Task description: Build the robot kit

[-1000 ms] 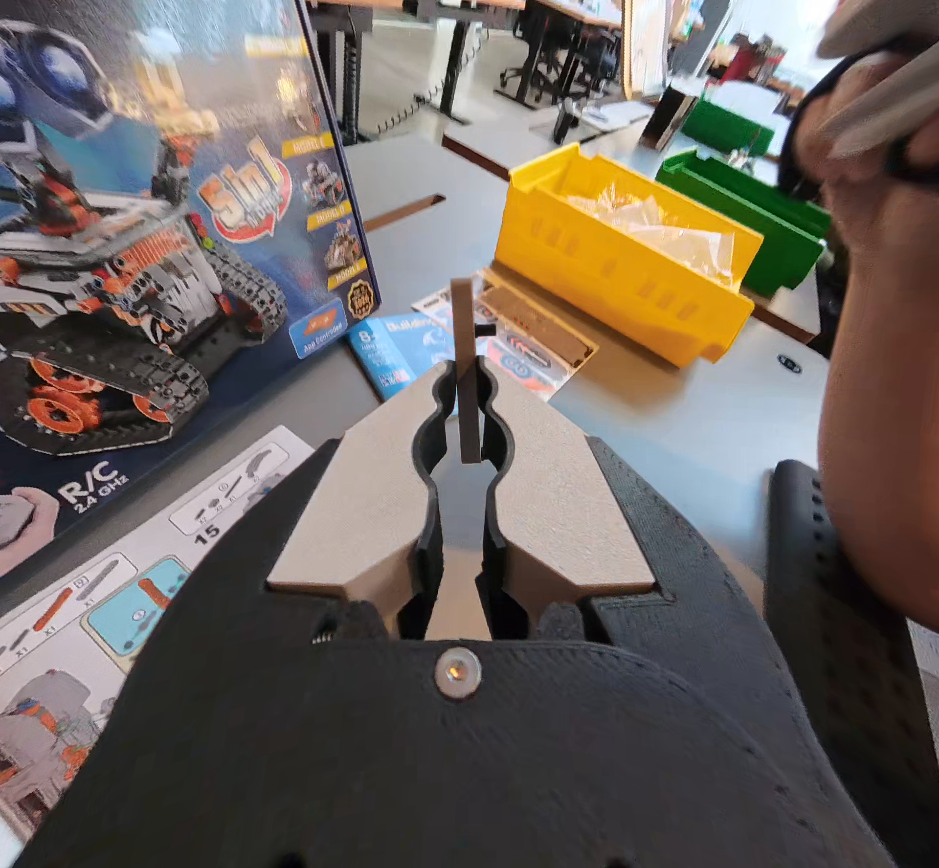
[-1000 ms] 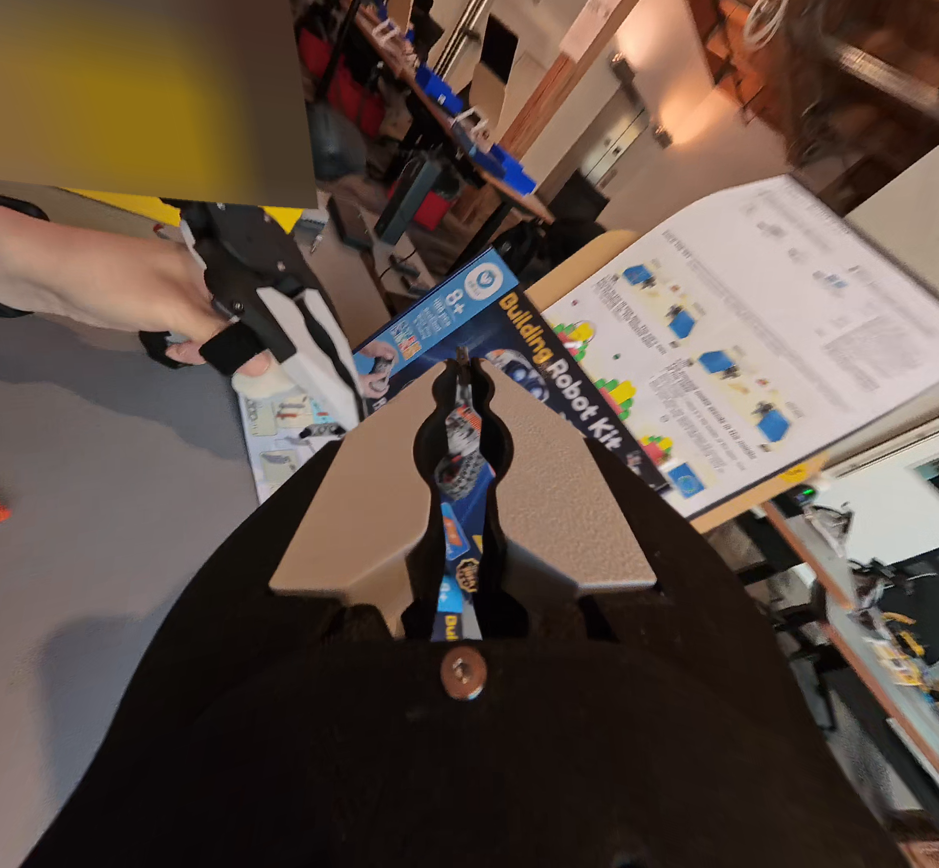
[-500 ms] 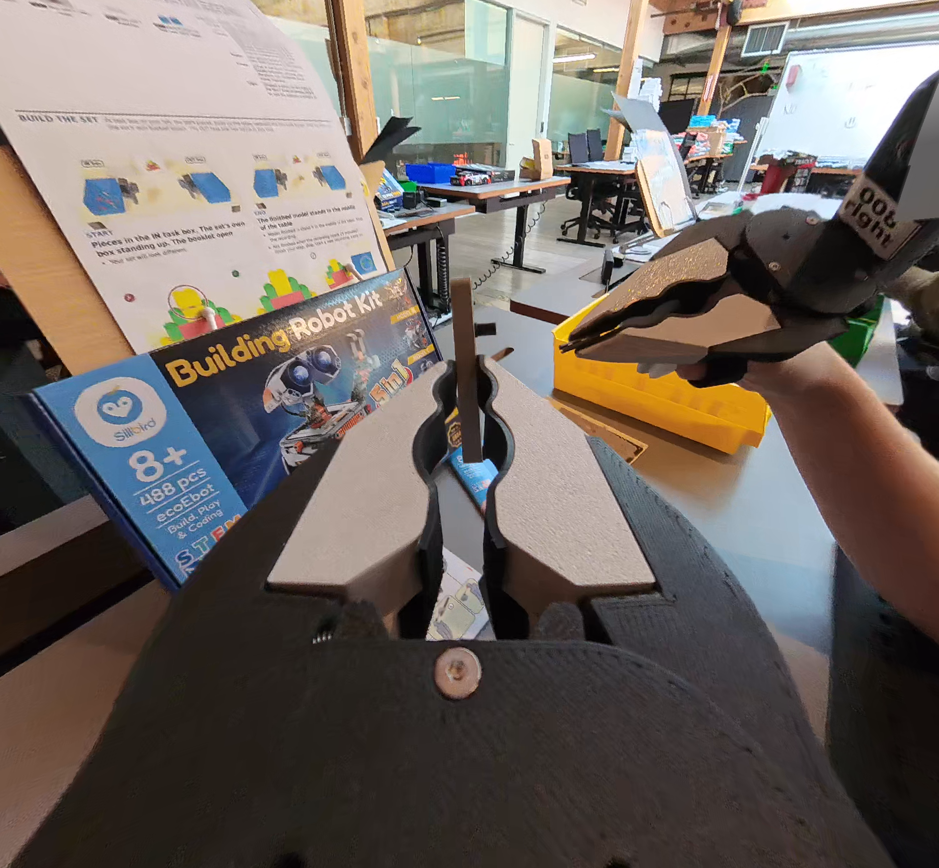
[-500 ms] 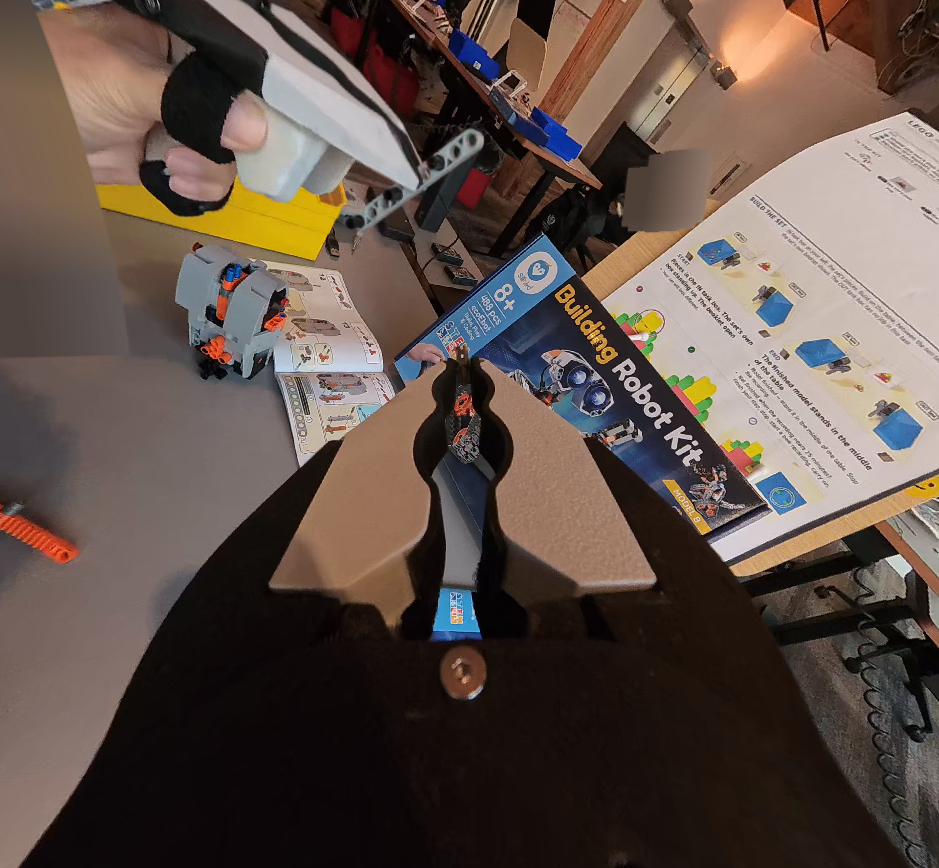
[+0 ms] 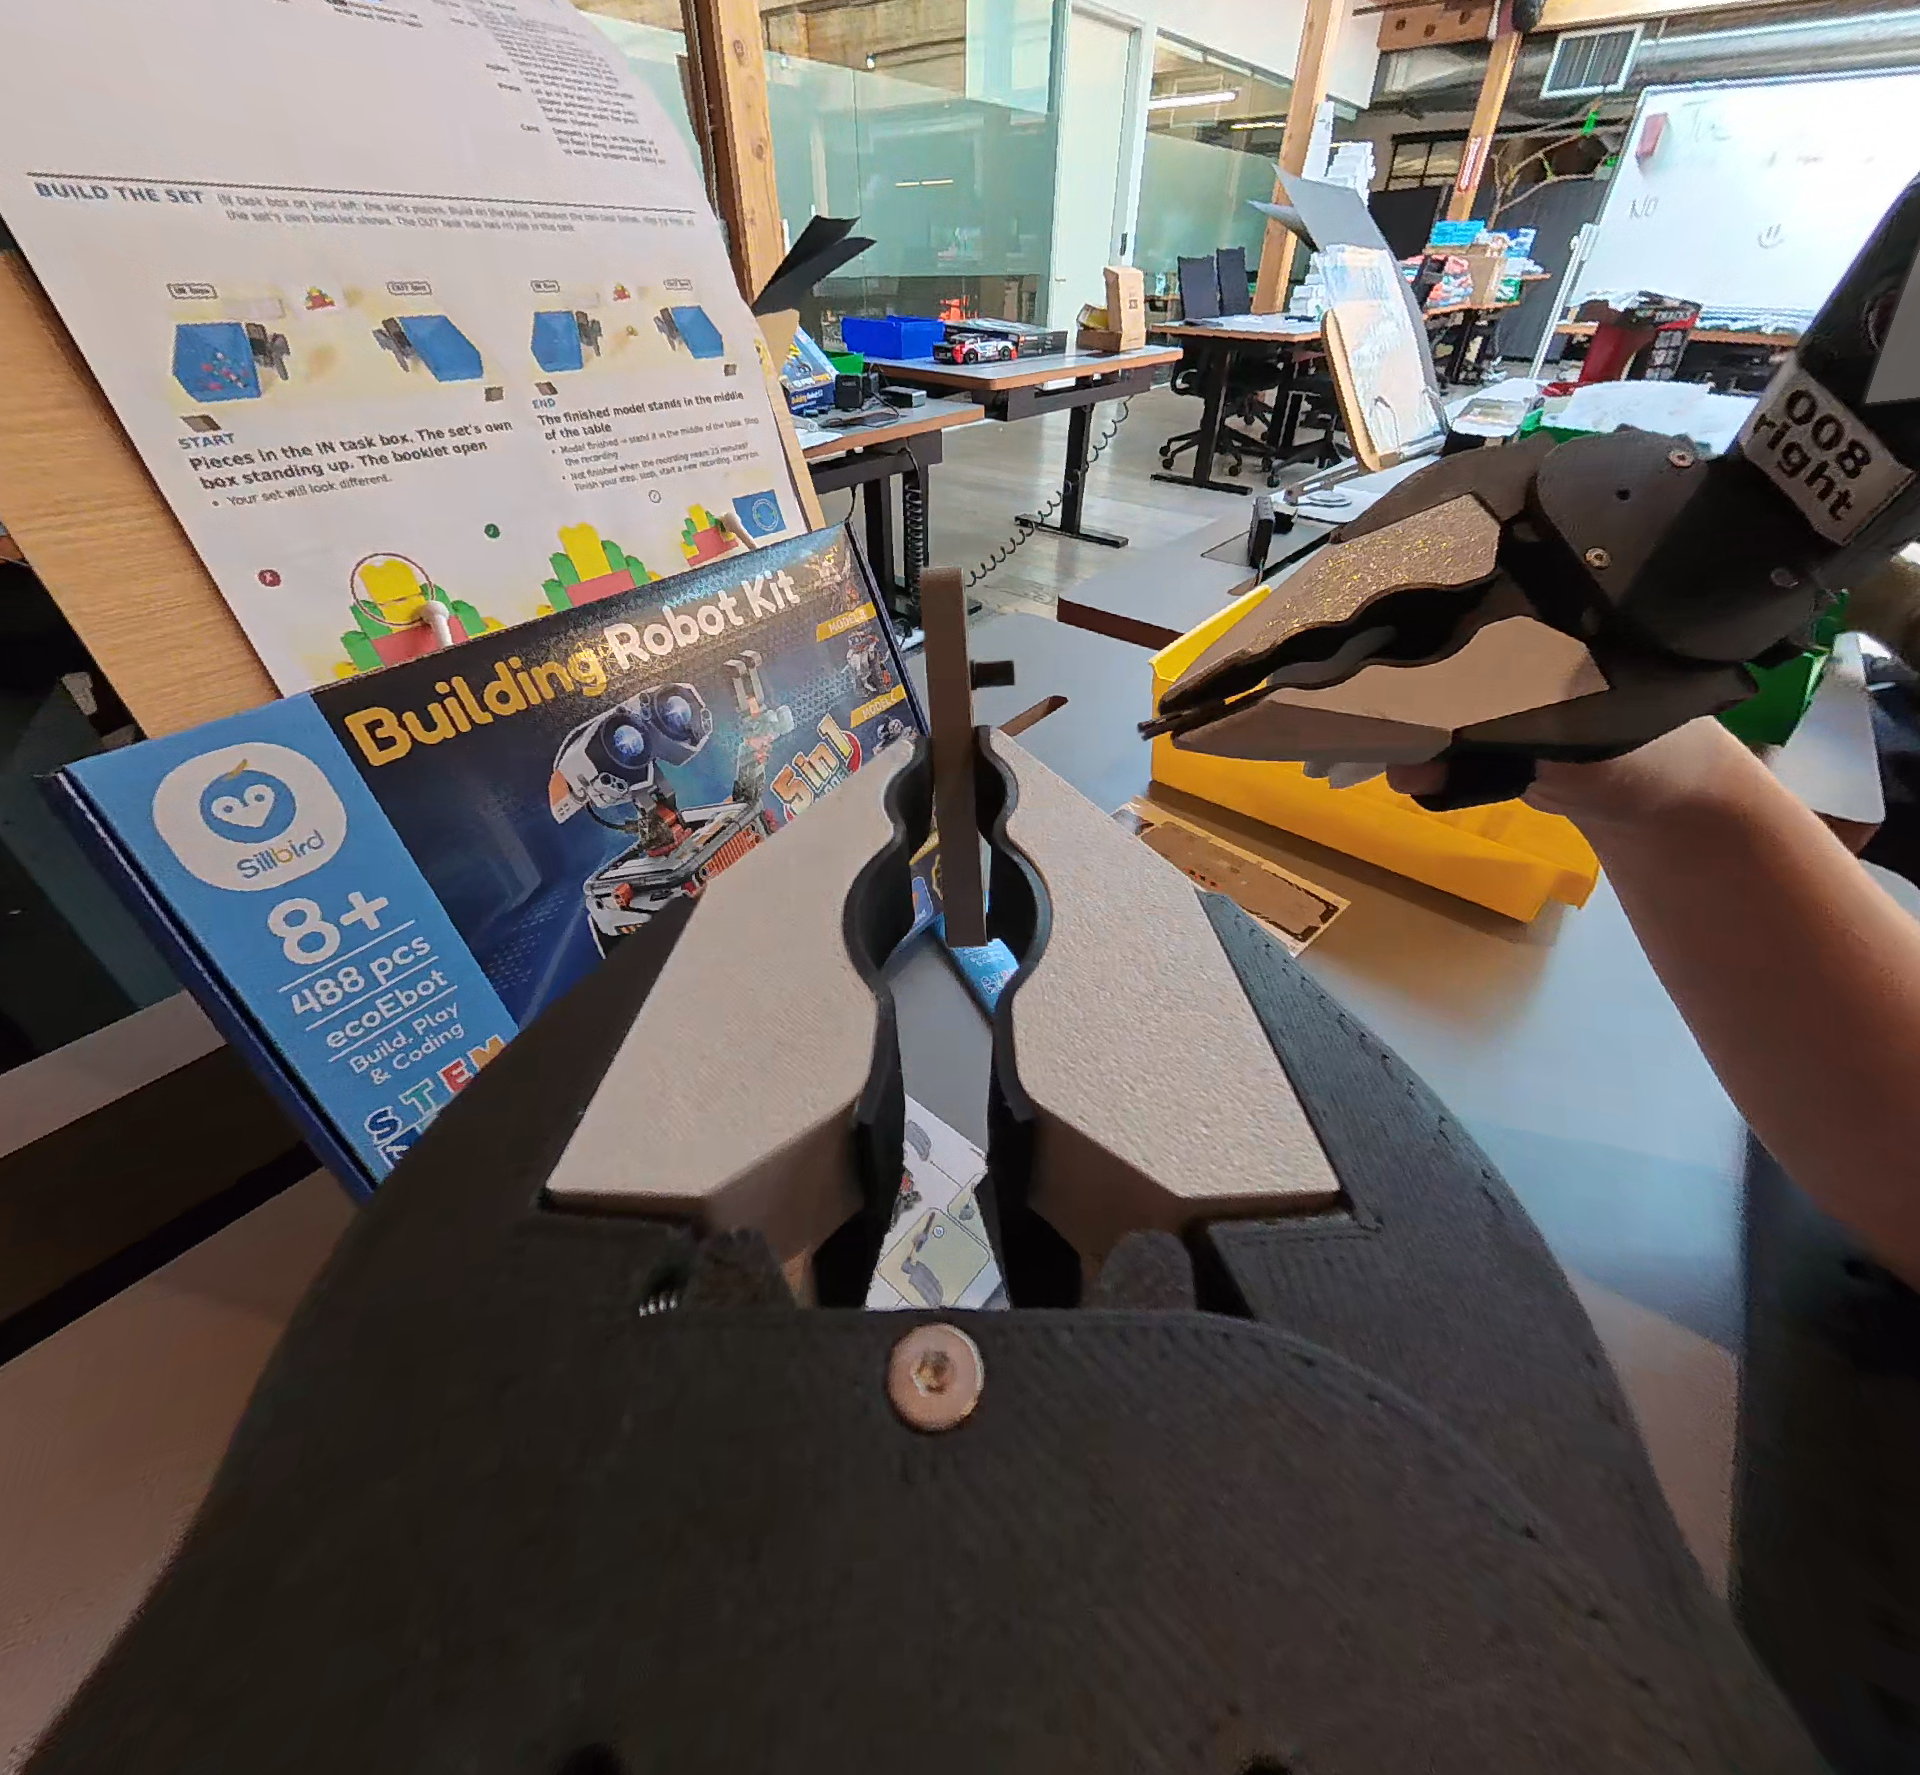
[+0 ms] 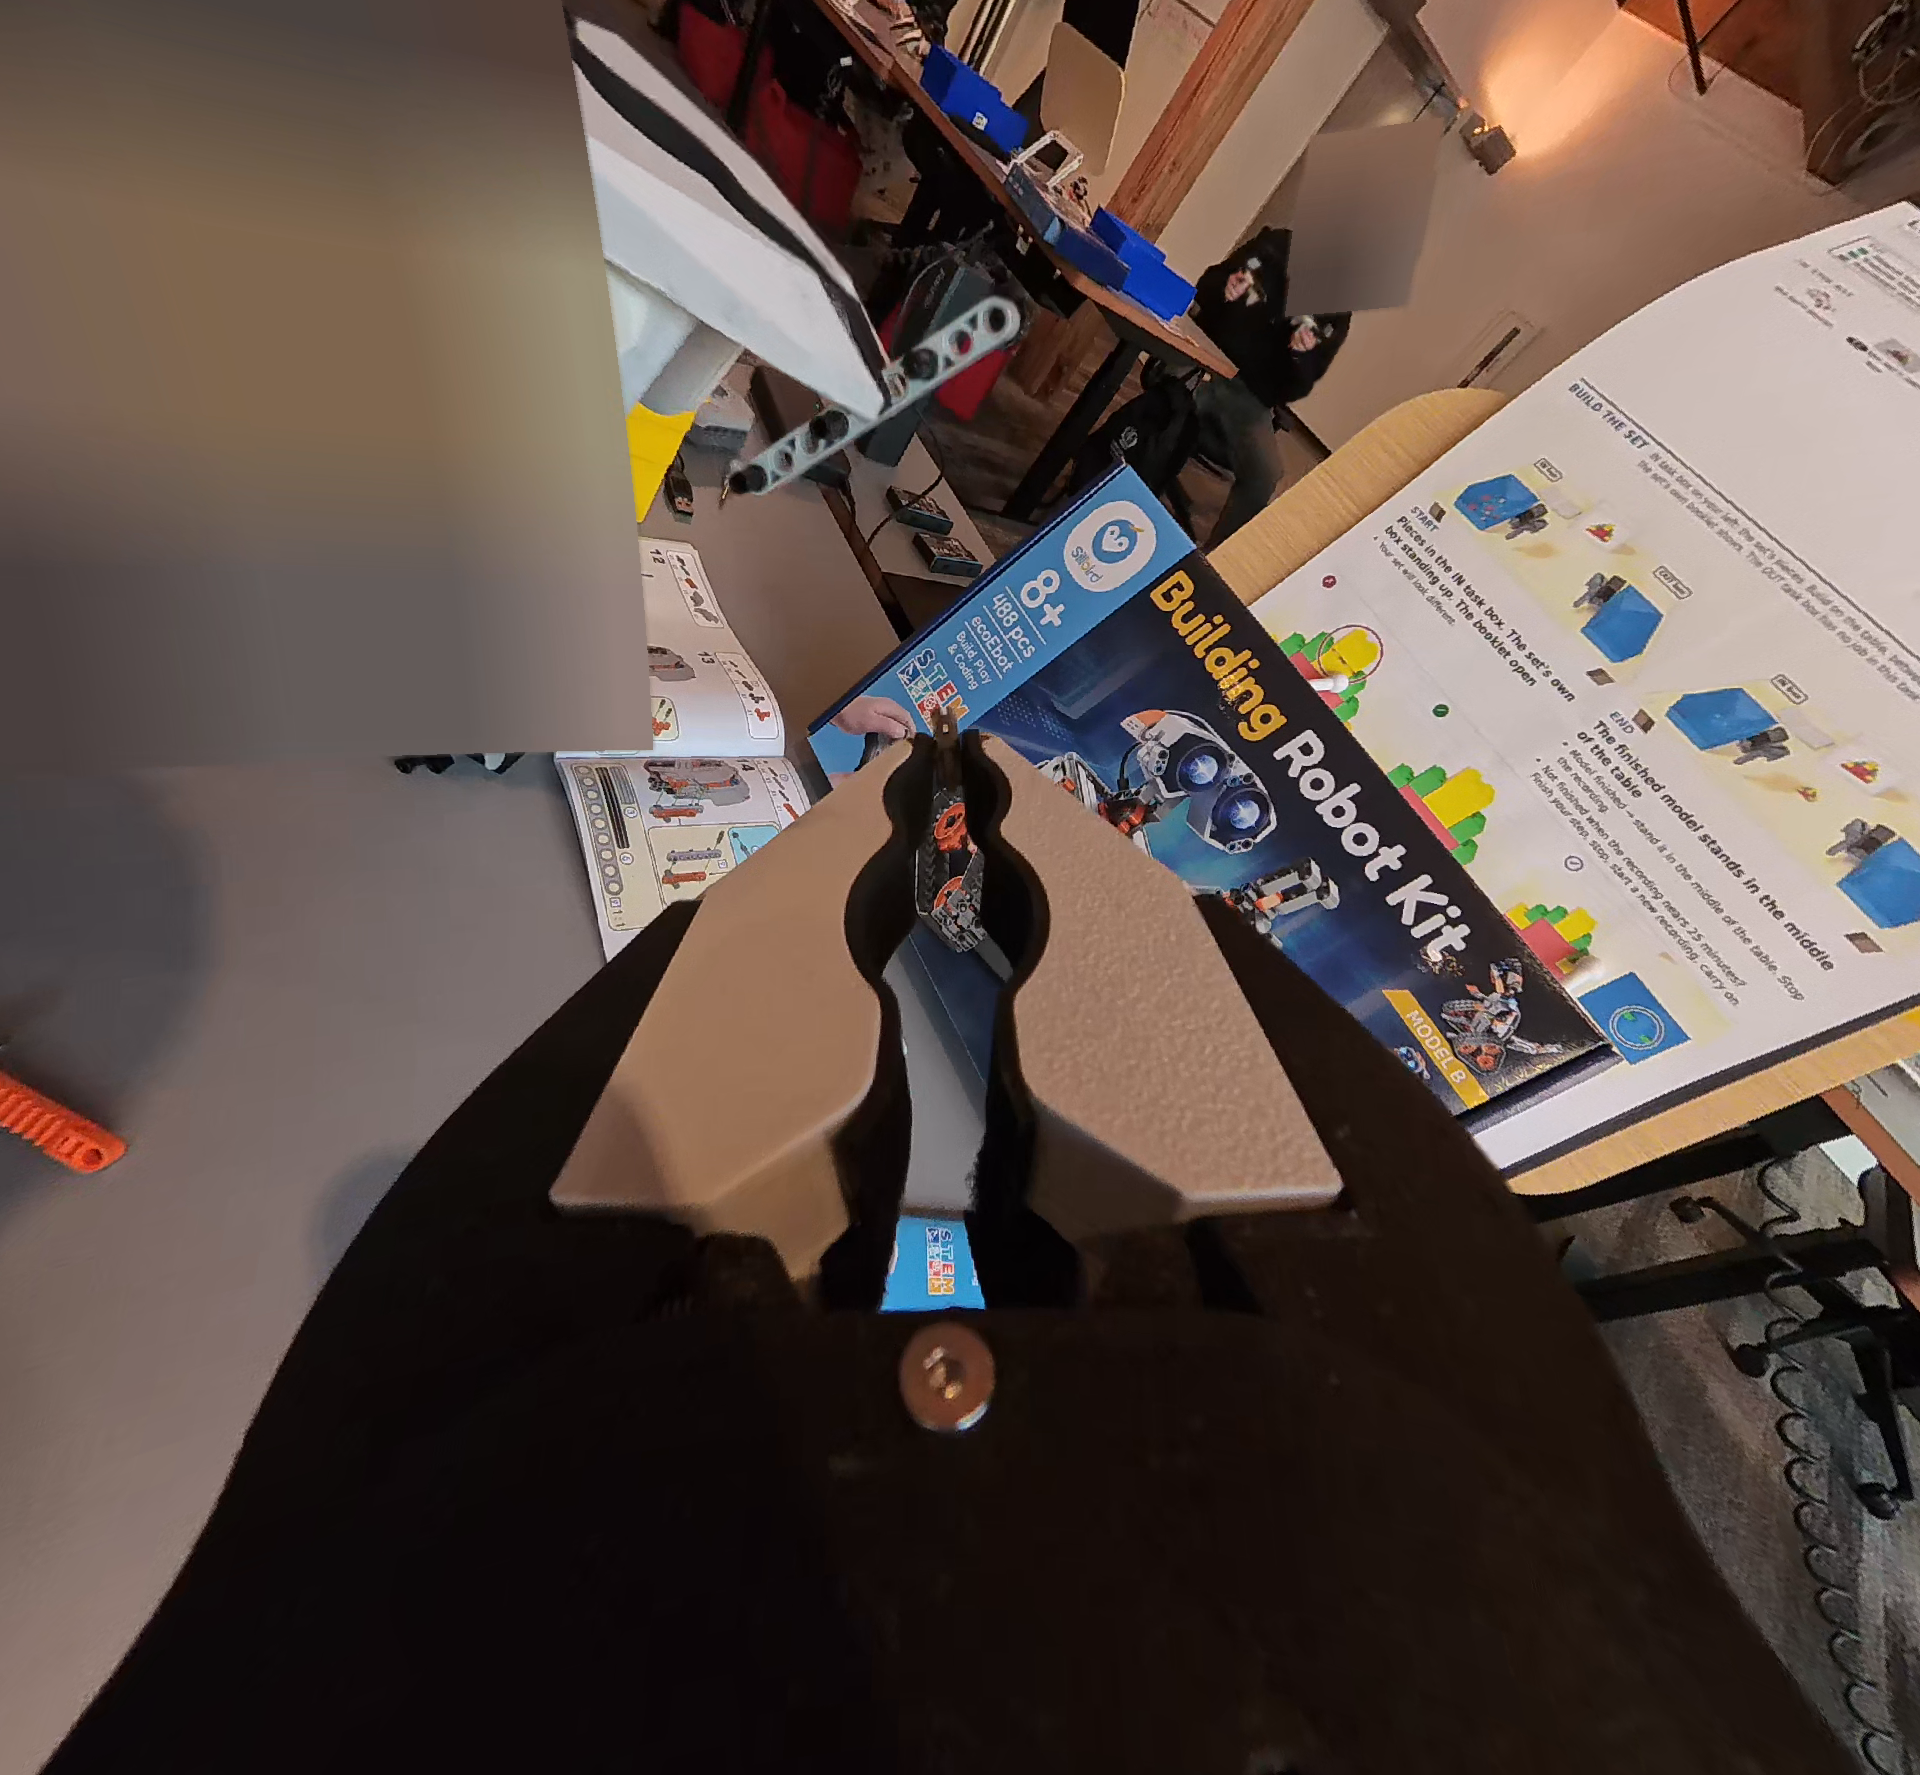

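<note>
The left gripper [image 5: 948, 749] is clamped on a grey beam with holes [image 5: 954, 759], which stands upright between its tips; in the right wrist view the same beam [image 6: 873, 406] juts out slanted, with black pins in some of its holes. The right gripper [image 6: 945, 749] pinches a small dark piece [image 6: 943, 726] at its very tips, too small to make out; it is held in the air just right of the left one, where the left wrist view shows it [image 5: 1153, 723] with tips together.

Below lies a grey tabletop [image 6: 260, 946]. On it an open instruction booklet [image 6: 675, 821] lies flat, and a short orange ribbed piece [image 6: 57, 1128] sits well apart at the left edge. A blue kit box [image 5: 436, 852] with a robot pictured on it leans against a wooden board [image 5: 94, 520] carrying a large printed sheet [image 5: 343, 271]. To the right a yellow bin [image 5: 1382, 821] rests on the tabletop.

Beyond is an open workshop: desks [image 5: 1039, 375], office chairs, timber posts [image 5: 727, 63], glass partitions and a whiteboard [image 5: 1766, 187].
</note>
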A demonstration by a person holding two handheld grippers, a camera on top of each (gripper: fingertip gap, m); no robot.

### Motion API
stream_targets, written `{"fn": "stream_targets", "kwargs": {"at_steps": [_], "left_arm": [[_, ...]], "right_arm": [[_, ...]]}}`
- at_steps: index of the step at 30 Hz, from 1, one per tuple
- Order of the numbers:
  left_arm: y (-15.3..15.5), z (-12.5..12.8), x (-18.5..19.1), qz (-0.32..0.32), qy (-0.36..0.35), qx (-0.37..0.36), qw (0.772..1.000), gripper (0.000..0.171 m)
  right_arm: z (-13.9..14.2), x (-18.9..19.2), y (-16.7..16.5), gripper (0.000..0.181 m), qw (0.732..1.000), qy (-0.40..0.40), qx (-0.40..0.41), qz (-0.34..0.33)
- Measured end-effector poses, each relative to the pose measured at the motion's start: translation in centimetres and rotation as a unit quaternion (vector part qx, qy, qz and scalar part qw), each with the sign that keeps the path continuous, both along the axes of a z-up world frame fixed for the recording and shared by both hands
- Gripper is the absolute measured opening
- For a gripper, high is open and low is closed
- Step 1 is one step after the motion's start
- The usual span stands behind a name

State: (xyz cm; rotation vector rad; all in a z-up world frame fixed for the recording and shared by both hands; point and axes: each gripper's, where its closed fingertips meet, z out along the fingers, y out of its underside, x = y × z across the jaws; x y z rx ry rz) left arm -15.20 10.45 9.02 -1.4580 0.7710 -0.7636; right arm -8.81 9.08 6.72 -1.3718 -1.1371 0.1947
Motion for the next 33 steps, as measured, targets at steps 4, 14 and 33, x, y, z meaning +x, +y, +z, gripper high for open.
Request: {"fn": "stream_targets", "kwargs": {"at_steps": [4, 14, 33], "left_arm": [[0.1, -0.5, 0.4, -0.009, -0.006, -0.016, 1.0, 0.005], [-0.1, -0.7, 0.9, -0.018, -0.007, -0.023, 1.0, 0.005], [-0.6, -1.7, 2.5, -0.031, 0.017, -0.02, 0.999, 0.005]], "right_arm": [[0.4, -0.1, -0.4, 0.003, 1.0, 0.008, 0.003, 0.007], [0.9, -0.2, -0.8, 0.003, 1.0, 0.012, 0.009, 0.014], [2.5, -1.7, -2.4, 0.004, 0.998, 0.036, 0.034, 0.043]]}}
